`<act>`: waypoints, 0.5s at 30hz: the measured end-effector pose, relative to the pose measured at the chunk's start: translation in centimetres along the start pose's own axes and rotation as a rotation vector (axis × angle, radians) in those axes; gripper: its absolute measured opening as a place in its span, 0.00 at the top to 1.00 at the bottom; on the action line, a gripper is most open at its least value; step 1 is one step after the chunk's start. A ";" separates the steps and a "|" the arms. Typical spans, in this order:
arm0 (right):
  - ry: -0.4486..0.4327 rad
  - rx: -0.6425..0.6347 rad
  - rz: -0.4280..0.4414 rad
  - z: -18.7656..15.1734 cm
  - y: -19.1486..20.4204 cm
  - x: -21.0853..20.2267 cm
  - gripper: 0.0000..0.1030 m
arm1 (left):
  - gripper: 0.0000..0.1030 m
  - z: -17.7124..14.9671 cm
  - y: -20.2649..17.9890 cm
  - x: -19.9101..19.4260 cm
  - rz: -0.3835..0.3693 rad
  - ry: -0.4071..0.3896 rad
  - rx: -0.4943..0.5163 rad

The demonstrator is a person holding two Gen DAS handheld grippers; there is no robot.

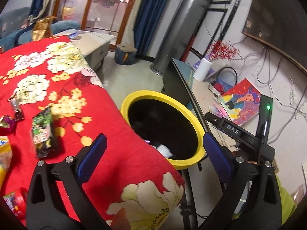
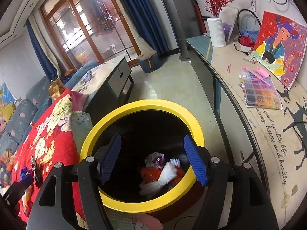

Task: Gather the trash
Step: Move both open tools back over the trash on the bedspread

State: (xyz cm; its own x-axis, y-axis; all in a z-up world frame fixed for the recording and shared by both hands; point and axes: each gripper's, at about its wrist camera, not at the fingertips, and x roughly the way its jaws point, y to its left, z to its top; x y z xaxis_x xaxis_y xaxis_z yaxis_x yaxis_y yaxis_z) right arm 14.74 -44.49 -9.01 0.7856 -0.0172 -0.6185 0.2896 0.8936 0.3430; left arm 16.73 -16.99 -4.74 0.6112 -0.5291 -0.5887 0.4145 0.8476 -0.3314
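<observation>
Both tongs gaping, gripping nothing.
My right gripper [image 2: 153,158] is hovering over the yellow bin [image 2: 142,204], trash [image 2: 163,174] lying lower centre between its fingers; my left gripper [image 1: 153,153] is gaping beside the bin.

Both wrist views angled down, sharing yellow-rimmed bin [image 1: 191,118]

A red floral blanket [image 1: 80,99] covers the surface left of the left gripper [image 1: 153,153]. On it, beyond that gripper's left finger, lie a green-and-black snack wrapper [image 1: 43,132], a small dark wrapper [image 1: 16,107] and a purple one [image 1: 6,123]; a gold bag [image 1: 41,28] stands at the far end.
</observation>
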 end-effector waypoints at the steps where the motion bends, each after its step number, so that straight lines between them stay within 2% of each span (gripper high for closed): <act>1: -0.003 -0.005 0.003 0.0 0.2 -0.1 0.35 | 0.11 0.0 0.2 -0.3 0.009 -0.009 -0.006; 15: -0.027 -0.084 0.077 -0.1 4.3 -2.1 0.28 | 0.11 0.2 2.1 -4.8 0.078 -0.109 -0.025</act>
State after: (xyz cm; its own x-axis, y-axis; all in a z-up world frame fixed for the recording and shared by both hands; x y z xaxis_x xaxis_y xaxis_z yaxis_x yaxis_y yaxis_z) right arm 14.24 -40.61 -6.29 0.8187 0.0416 -0.5727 0.1817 0.9273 0.3273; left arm 14.85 -12.70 -2.46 0.7110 -0.4615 -0.5305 0.3463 0.8865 -0.3070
